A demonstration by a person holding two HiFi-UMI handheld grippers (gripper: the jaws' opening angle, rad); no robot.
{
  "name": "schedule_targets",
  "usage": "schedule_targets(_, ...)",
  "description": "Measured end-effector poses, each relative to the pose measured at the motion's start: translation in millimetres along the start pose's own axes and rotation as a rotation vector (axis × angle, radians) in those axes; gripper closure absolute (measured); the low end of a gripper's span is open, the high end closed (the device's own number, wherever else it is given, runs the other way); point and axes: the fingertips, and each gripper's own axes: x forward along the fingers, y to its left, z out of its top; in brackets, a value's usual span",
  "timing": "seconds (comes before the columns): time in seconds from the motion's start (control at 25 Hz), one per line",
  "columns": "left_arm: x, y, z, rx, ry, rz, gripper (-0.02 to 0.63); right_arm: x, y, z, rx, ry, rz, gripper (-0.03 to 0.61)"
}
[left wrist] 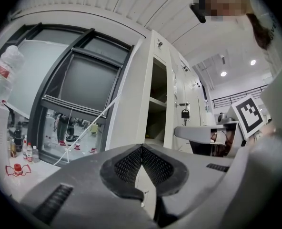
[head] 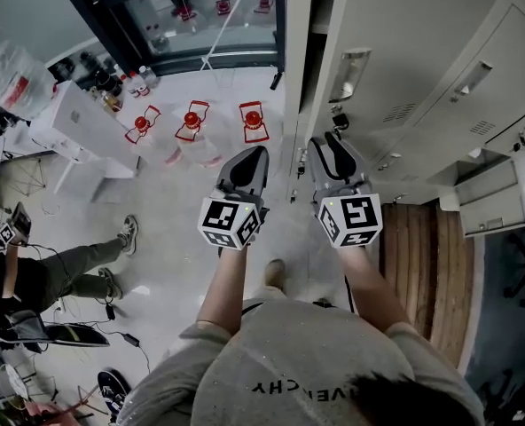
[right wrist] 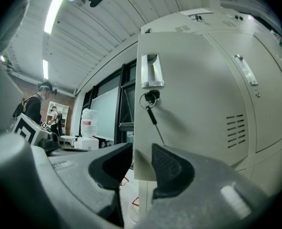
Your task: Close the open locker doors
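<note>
A: Nearest things first. How do the tools stand?

B: The left hand-held gripper (left wrist: 141, 148) has its jaws pressed together at the tips, with nothing in them. The right hand-held gripper (right wrist: 141, 152) has its jaws spread. The free edge of the pale grey sheet-metal locker door (right wrist: 193, 109) lines up in the gap, low in the right gripper view. Neither pad looks to be pressing on it, so I'd call that gripper empty.

A: And the door itself?

B: It fills the centre and right of that view. There's a recessed metal handle (right wrist: 150, 70) near its top and a small dark key (right wrist: 151, 99) in the lock just beneath, with a thin cord (right wrist: 159, 133) hanging from it. The door seems to stand ajar. In the left gripper view, the open white locker compartment (left wrist: 157, 109) shows its shelves at frame centre.

A: How would you shut it cleanly?

B: I wouldn't pinch the edge. Better to lay one pad flat on the face near the free edge, below the key so nothing snags the cord. Then push evenly along the swing until the door seats against the frame. A thin panel like that probably bounces, so pause against it at the end. The left gripper should stay out of the closing gap.

A: Anything further off?

B: At the right of the head view another pale grey door (head: 491, 204) juts out from the row of closed lockers (head: 502, 96). I'd take that one next.
</note>
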Motion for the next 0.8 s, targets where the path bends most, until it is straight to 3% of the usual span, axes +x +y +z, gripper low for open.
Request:
schedule_targets(0.52, 32, 3, 0, -0.003, 0.013, -0.095, 0.615, 40, -12, -3, 0.021, 0.006, -0.026, 0.462)
schedule_targets(0.8, 36, 13, 0, -0.008, 0.013, -0.099, 0.615, 56, -18, -4, 0.036, 0.009, -0.036, 0.462)
